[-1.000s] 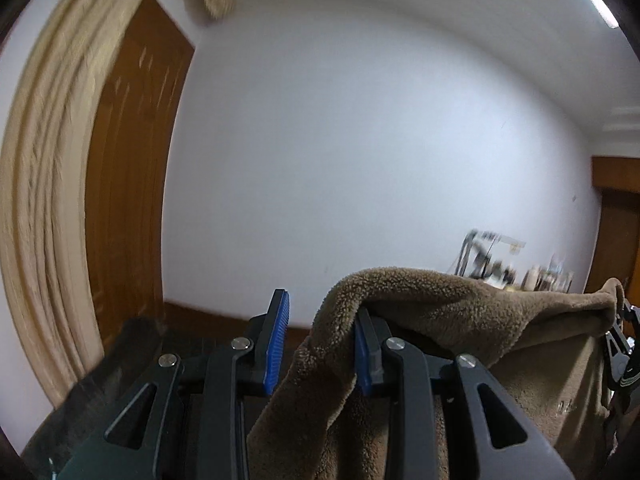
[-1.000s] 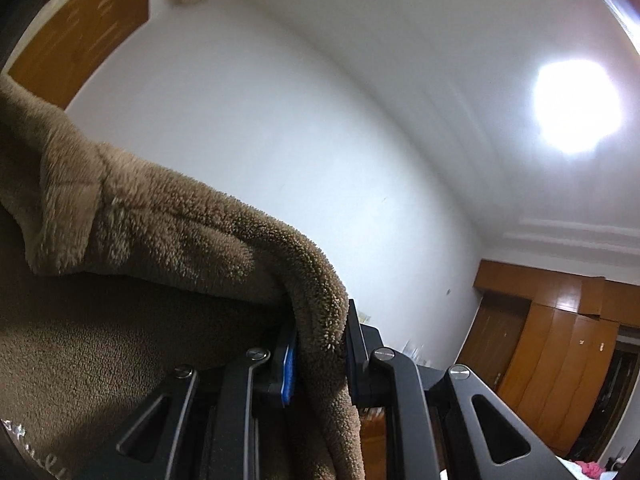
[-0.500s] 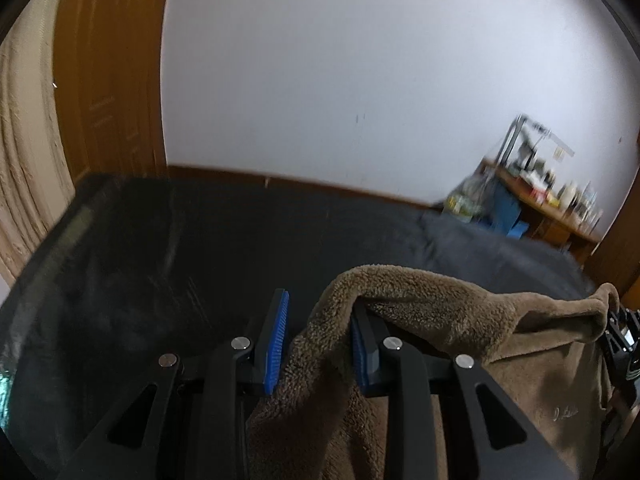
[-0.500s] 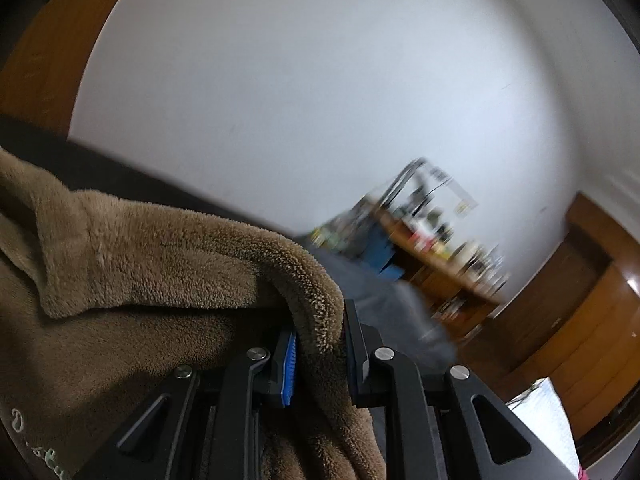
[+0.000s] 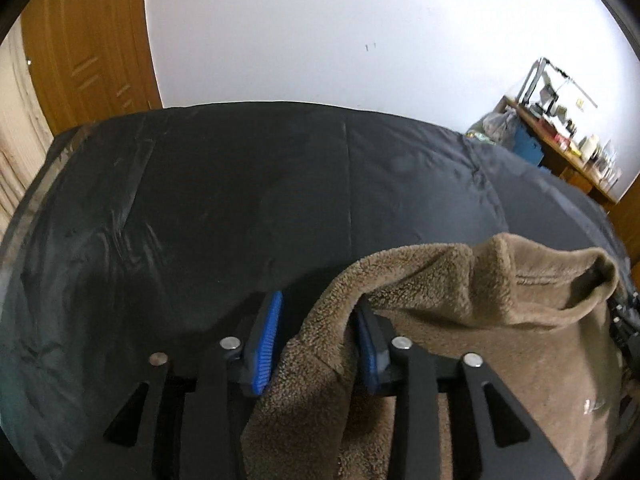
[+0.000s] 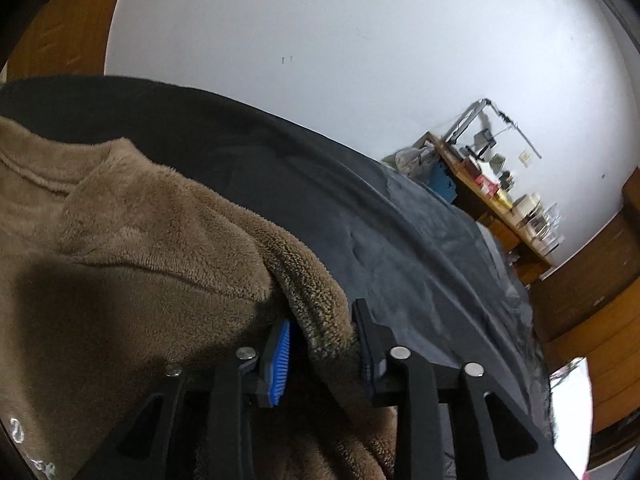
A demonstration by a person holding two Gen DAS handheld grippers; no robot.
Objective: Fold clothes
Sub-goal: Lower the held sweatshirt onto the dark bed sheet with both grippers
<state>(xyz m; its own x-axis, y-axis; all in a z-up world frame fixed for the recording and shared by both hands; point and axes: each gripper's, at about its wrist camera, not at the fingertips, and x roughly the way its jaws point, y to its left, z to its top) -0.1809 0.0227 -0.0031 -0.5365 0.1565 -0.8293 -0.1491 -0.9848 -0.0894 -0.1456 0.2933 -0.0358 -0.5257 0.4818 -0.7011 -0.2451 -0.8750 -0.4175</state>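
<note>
Fleece of a brown garment (image 5: 460, 304) drapes between the opening jaws of both the left gripper (image 5: 316, 344) and the right gripper (image 6: 322, 354), slack above a dark bedspread (image 5: 240, 200), with a cluttered desk (image 6: 504, 208) at two o'clock beyond.

Brown fleece garment (image 5: 460, 300) on dark-covered bed (image 5: 240, 200)
</note>
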